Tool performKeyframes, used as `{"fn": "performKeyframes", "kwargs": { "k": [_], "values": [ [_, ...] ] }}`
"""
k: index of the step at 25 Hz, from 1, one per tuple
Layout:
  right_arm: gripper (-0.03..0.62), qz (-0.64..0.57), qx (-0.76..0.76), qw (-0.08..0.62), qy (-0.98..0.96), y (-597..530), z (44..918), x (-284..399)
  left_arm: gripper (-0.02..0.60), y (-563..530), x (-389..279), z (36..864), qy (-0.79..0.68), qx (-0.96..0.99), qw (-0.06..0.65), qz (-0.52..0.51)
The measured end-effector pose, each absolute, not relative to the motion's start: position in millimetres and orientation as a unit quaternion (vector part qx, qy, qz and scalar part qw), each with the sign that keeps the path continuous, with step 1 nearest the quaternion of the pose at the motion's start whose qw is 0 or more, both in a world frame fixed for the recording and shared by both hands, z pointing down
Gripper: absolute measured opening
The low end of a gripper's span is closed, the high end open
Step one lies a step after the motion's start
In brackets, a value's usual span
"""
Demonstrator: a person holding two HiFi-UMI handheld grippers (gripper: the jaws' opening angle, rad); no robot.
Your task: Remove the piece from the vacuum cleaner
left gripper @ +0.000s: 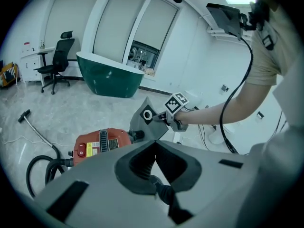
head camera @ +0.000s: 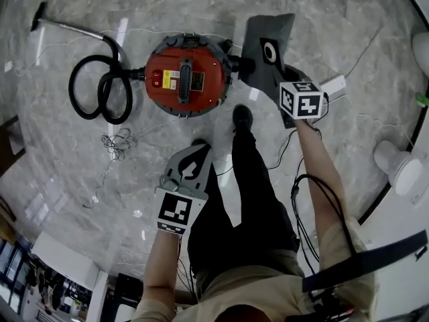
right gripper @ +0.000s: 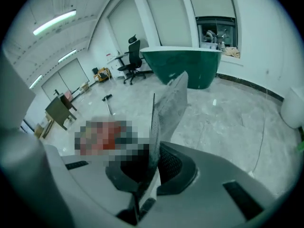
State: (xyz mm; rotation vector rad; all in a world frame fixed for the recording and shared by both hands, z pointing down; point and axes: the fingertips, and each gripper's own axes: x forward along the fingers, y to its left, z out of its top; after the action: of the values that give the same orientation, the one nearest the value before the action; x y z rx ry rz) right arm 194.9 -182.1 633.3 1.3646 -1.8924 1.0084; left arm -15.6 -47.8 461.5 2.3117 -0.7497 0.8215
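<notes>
Bright ceiling strip lights glare off the polished floor; fisheye edges curve and darken.

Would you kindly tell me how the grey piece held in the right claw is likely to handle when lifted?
Probably light: the right claw holds the grey piece up by one edge. It looks thin and mesh-like, so it may flex or sag. The white ring around its hole seems stiffer.
</notes>
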Motion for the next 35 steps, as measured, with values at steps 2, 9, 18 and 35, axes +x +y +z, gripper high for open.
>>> {"fn": "performKeyframes", "kwargs": {
  "k": [2, 9, 18, 35],
  "values": [
    [0.024, 0.383, 0.524, 0.273, -0.711, -181.4, 610.1, 198.4, 0.003, -47.5, -15.8, 450.0, -0.274, 0.870, 0.272, 0.307],
    [0.025, 0.407, 0.553, 0.192, -0.701, -159.9, 531.5, 197.8, 0.003, -33.1, -31.6, 411.9, -0.259, 0.881, 0.247, 0.309],
    [0.025, 0.441, 0.582, 0.100, -0.676, -117.2, 423.8, 189.6, 0.003, -33.4, -77.7, 324.2, -0.276, 0.892, 0.198, 0.297],
    [0.026, 0.373, 0.593, 0.045, -0.712, -70.2, 245.5, 143.3, 0.003, 4.8, -139.4, 178.4, -0.299, 0.916, 0.118, 0.240]
  ]
}}
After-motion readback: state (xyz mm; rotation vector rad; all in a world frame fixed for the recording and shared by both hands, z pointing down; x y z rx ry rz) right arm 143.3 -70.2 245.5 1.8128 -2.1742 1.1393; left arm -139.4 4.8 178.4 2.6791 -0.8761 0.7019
